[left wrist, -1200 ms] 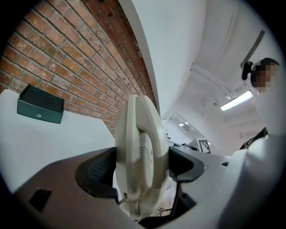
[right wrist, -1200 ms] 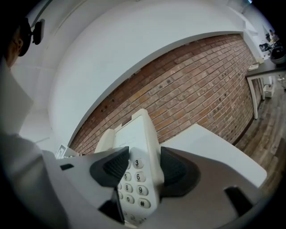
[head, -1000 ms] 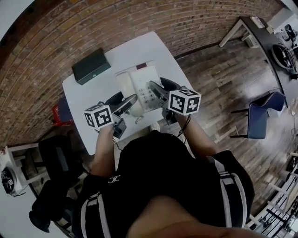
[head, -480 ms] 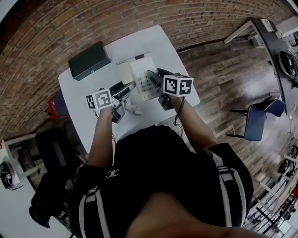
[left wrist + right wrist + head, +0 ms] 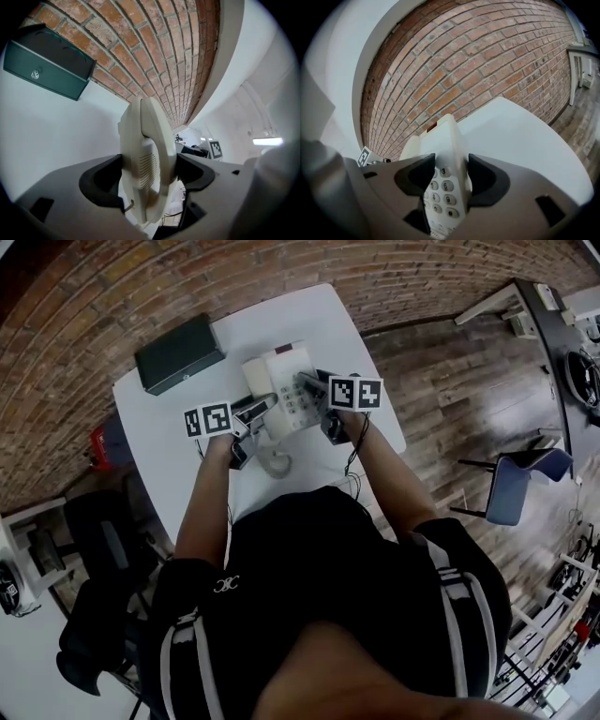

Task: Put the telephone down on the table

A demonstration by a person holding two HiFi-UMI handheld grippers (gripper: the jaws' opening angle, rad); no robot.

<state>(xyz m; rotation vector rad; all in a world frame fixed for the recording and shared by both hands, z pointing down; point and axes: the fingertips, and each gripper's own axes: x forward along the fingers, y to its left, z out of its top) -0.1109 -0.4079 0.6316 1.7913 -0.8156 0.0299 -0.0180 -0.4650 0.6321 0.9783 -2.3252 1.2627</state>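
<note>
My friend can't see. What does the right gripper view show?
The right gripper clamps its dark jaws on the edge of a cream plastic telephone with round grey number keys. Beyond it lie a white table and a red brick wall.

A brick wall meets wooden floor; blue chair nearby.

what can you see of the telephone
The telephone is a cream plastic desk set: base with grey keys, handset on its left, coiled cord trailing toward the person. The left gripper has its tongs shut on the handset, the right gripper on the base's keypad edge, over the white table. Whether it touches the table is unclear.
</note>
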